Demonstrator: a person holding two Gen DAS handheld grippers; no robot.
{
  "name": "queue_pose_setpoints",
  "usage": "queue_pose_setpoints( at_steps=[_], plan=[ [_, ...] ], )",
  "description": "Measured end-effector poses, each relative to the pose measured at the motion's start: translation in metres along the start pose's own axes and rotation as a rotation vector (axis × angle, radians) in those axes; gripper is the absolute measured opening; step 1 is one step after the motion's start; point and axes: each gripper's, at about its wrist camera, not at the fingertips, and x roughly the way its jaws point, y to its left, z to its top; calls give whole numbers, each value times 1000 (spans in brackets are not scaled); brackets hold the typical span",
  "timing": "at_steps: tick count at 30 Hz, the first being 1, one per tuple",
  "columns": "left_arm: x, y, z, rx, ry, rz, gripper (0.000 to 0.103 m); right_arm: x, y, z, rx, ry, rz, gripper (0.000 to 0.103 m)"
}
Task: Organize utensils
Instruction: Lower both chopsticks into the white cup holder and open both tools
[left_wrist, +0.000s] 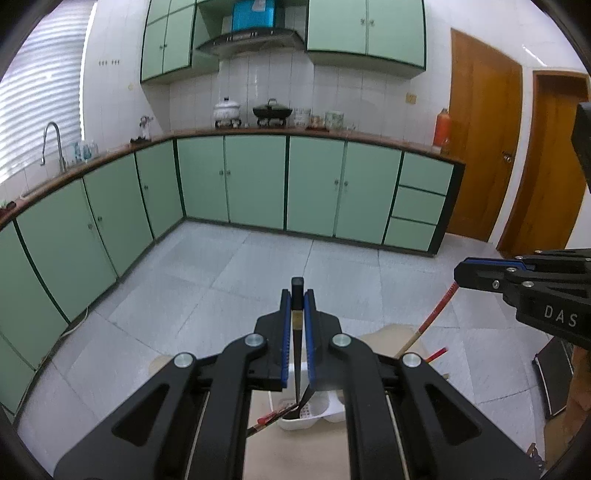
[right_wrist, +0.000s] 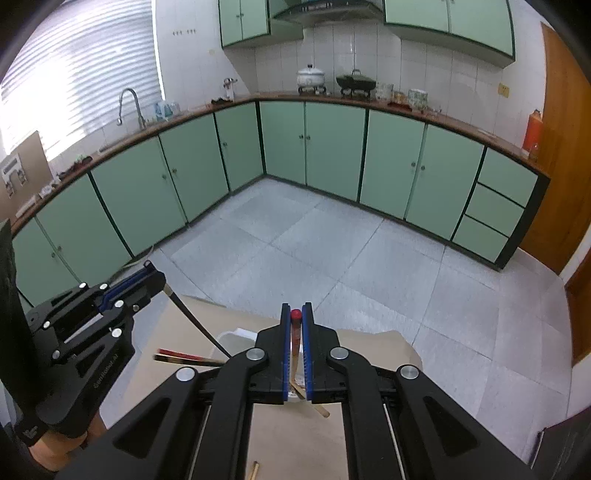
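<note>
Left wrist view: my left gripper (left_wrist: 297, 295) is clamped on a dark, square-ended chopstick (left_wrist: 297, 332) with a pale gold band, its long axis running straight along the fingers, tip pointing down into the white perforated plastic utensil holder (left_wrist: 314, 410) on the tan cardboard-covered table (left_wrist: 295, 454). The tip looks to sit right at the holder's near compartment, though I cannot tell whether it touches the bottom. A loose red-and-black chopstick (left_wrist: 273, 419) leans out of the holder to the left. Over on the right, my right gripper (left_wrist: 458, 273) shows from the side, pinching a red-topped, pale wooden chopstick (left_wrist: 432, 317) that slants down towards the same holder. From the right wrist camera, that gripper (right_wrist: 296, 317) is closed on the red-capped stick (right_wrist: 294, 332), again lengthways between the fingers, with the holder (right_wrist: 236, 334) directly below and ahead; my left gripper (right_wrist: 155, 277) comes in from the left with its dark stick (right_wrist: 195, 317) angled in. Both sticks stand nearly upright over the holder, so I'd say what matters next is going straight down along each stick's axis, left one nearer in.
</note>
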Motion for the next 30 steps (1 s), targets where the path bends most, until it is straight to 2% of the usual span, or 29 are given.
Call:
queue_pose_setpoints(
  at_steps=[5,9,13,18,22,24,25,27,29,30],
  plan=[
    [21,5,-17,-2,37,-3,6,35,-4,-18,9,53,5,6],
    [28,8,-26,-3,60,-8,8,46,-6,-28,17,69,25,9],
    [23,13,-29,-17,58,-5,25,40,-7,-32,16,61,34,11],
    [-1,18,-34,-29,35,-5,30,21,-10,-38,24,35,41,11],
    [-38,13,-51,-11,-1,18,44,-1,-8,-51,23,3,54,11],
    [-58,9,-62,2,-13,21,55,-14,-6,-62,14,-17,58,14],
    [-67,7,-68,10,-21,26,62,-19,-6,-67,10,-25,62,19],
    [-90,2,-81,27,-41,36,68,-34,0,-84,-11,-53,64,28],
    [-114,-4,-97,39,-55,35,80,-50,8,-106,-39,-90,57,37],
    [-122,-5,-102,41,-60,34,82,-55,11,-113,-45,-96,61,41]
  ],
)
